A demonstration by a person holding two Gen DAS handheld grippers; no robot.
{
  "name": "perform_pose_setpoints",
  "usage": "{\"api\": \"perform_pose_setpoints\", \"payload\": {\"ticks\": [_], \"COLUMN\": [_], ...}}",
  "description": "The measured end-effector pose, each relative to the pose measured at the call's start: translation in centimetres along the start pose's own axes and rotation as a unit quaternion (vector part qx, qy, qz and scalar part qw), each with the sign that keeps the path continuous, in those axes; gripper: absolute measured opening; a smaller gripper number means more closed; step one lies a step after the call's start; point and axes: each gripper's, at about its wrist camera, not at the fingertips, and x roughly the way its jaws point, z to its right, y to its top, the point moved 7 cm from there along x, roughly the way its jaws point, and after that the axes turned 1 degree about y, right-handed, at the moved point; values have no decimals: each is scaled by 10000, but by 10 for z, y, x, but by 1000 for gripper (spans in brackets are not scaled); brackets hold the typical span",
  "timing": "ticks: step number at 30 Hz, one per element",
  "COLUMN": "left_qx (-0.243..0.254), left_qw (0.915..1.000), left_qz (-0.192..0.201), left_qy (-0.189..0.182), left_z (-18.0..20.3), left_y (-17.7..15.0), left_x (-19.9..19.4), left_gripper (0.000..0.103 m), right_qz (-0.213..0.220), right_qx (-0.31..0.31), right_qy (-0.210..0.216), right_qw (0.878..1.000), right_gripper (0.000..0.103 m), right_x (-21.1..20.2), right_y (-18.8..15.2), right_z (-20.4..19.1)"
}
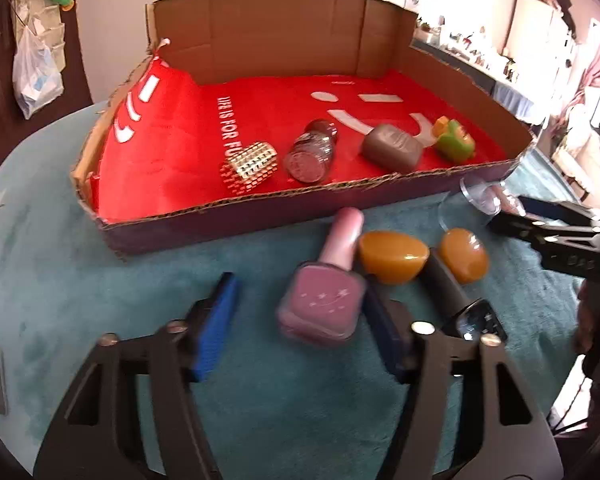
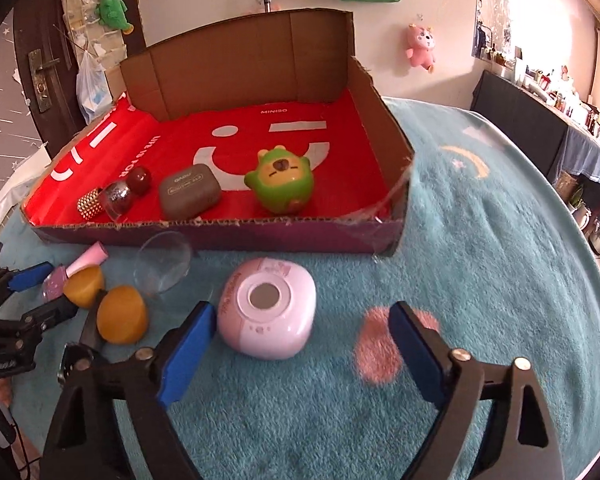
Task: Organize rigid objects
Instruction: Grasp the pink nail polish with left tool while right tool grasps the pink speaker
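In the left wrist view a pink nail polish bottle (image 1: 320, 304) lies on the teal cover between the blue pads of my left gripper (image 1: 300, 308). The right pad touches it, while a gap shows at the left pad (image 1: 216, 320). The right wrist view shows my right gripper (image 2: 300, 312) open around a round pink device (image 2: 268, 312), its left pad close to it and its right pad well apart. Behind stands the cardboard box (image 1: 240, 208) with a red liner. It holds a gold studded piece (image 1: 252, 164), a glass jar (image 1: 312, 152), a grey case (image 1: 392, 146) and a green toy (image 1: 454, 140).
Two amber pieces (image 1: 392, 256) (image 1: 464, 254) and a black-handled object (image 1: 456, 296) lie right of the bottle. A clear plastic cup (image 2: 164, 264) lies on its side by the box's front wall. The table cover (image 2: 480, 240) stretches to the right.
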Motion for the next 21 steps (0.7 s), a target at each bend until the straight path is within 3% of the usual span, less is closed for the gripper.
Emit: {"api": "perform_pose_setpoints", "payload": {"ticks": [2,4,10,21], "left_qx": [25,-36,-286,-422], "left_qw": [10000,9999,9991,9978], "left_qz": [44,81,223,431], "left_qy": [-86,-90,-202,-288], "left_z": [4,4,5,13], "left_y": [0,0,-3,-14], "left_x": [-1,-3,-18,-40], "left_gripper": [40,39,39,39], "right_qz": [-24,72,324,362], "right_qx": [-70,-144,-275,-436], "right_qy": [158,342,517,767], "right_qw": [9998,9993,9978,9954], "right_gripper": [65,54,54,54], "right_x": [3,-1,-20,-45], "right_y": [0,0,-4,-27], "right_z": [-5,-10,-17,-26]}}
